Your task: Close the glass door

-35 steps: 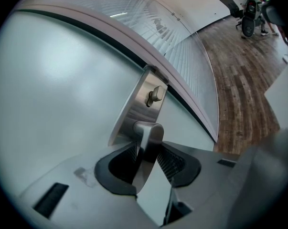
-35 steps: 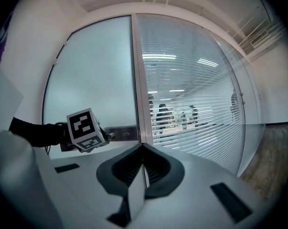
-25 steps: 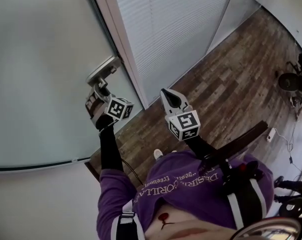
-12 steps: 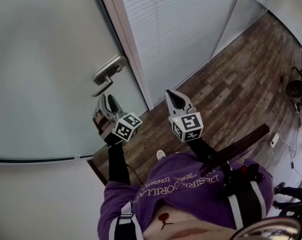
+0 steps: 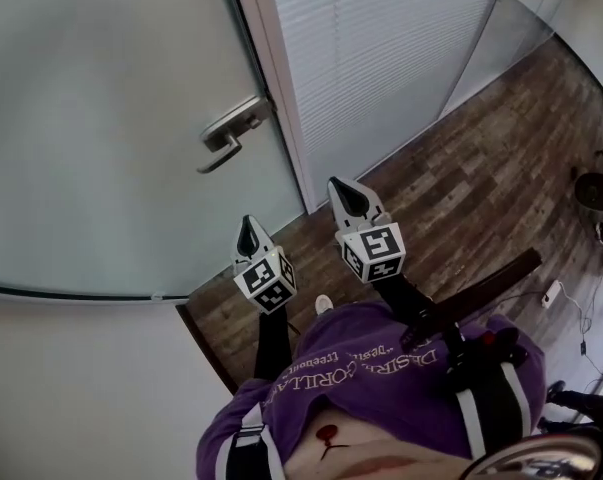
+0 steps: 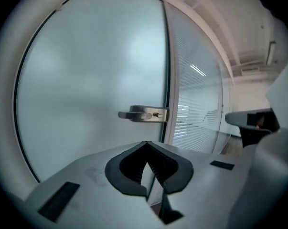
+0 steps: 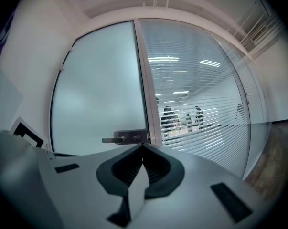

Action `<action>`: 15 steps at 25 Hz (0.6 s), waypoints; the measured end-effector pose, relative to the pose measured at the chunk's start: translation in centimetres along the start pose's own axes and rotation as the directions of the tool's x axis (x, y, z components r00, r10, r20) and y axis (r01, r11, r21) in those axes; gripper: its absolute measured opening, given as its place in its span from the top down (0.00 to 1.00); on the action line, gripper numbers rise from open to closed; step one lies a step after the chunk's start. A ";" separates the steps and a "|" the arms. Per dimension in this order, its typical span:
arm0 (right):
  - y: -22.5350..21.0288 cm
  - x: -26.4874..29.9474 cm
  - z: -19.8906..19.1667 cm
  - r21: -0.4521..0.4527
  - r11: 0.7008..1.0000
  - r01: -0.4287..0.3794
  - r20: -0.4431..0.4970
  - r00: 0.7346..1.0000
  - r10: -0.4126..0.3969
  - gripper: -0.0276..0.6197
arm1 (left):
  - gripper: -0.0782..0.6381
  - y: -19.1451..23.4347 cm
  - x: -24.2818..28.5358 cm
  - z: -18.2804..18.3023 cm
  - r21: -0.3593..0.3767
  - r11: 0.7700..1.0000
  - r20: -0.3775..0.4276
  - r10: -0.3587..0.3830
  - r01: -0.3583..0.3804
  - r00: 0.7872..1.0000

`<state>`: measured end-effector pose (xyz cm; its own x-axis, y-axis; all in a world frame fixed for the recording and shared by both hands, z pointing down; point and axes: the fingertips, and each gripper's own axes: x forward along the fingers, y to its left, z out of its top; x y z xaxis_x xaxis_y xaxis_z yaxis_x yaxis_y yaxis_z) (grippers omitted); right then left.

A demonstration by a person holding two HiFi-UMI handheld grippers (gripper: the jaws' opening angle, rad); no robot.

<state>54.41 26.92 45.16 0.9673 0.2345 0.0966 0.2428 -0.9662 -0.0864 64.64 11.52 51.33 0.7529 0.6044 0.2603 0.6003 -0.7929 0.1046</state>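
The frosted glass door (image 5: 101, 118) stands flush against its white frame (image 5: 276, 78). Its metal lever handle (image 5: 231, 128) sits by the door's right edge and also shows level in the left gripper view as the handle (image 6: 144, 114) and in the right gripper view as the handle (image 7: 124, 137). My left gripper (image 5: 247, 236) hangs well back from the handle; its jaws have just been closing and are shut with nothing between them. My right gripper (image 5: 346, 198) is beside it, in front of the frame, shut and empty.
A glass partition with white blinds (image 5: 381, 58) runs right of the frame, with people (image 7: 182, 116) visible behind it. Dark wood flooring (image 5: 461, 168) spreads to the right. A power strip with cables (image 5: 551, 293) and dark equipment (image 5: 593, 190) lie at the far right.
My left gripper came off the door handle, drew back toward my body, rolled over and shut its jaws. The right gripper stayed about where it was.
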 end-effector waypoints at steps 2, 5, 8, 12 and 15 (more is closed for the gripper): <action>0.6 -0.1 -0.1 -0.005 1.000 -0.013 -0.001 1.000 0.013 0.96 | 0.89 -0.1 -0.5 -1.1 -0.068 0.998 -0.016 -0.019 0.018 1.000; 1.1 -0.3 -0.2 -0.011 1.000 -0.025 -0.005 1.000 0.025 0.96 | 0.89 -0.6 -1.1 -1.9 0.000 1.000 -0.038 -0.016 0.016 0.999; 1.4 -0.4 -0.2 -0.012 0.999 -0.030 -0.004 1.000 0.030 0.96 | 0.89 -1.0 -1.4 -2.0 0.052 0.998 -0.042 -0.019 0.021 0.999; 1.4 -0.6 -0.2 -0.019 0.999 -0.027 -0.005 1.000 0.027 0.96 | 0.89 -1.3 -1.6 -2.0 0.062 0.997 -0.039 -0.032 0.034 0.999; 1.4 -0.8 -0.1 -0.025 0.999 -0.023 -0.007 1.000 0.023 0.96 | 0.89 -1.3 -1.8 -1.7 0.078 0.996 -0.028 -0.034 0.036 0.999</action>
<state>54.00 25.38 45.06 0.9722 0.2112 0.1016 0.2182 -0.9738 -0.0637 62.05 11.38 52.34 0.7243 0.6287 0.2832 0.6463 -0.7621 0.0391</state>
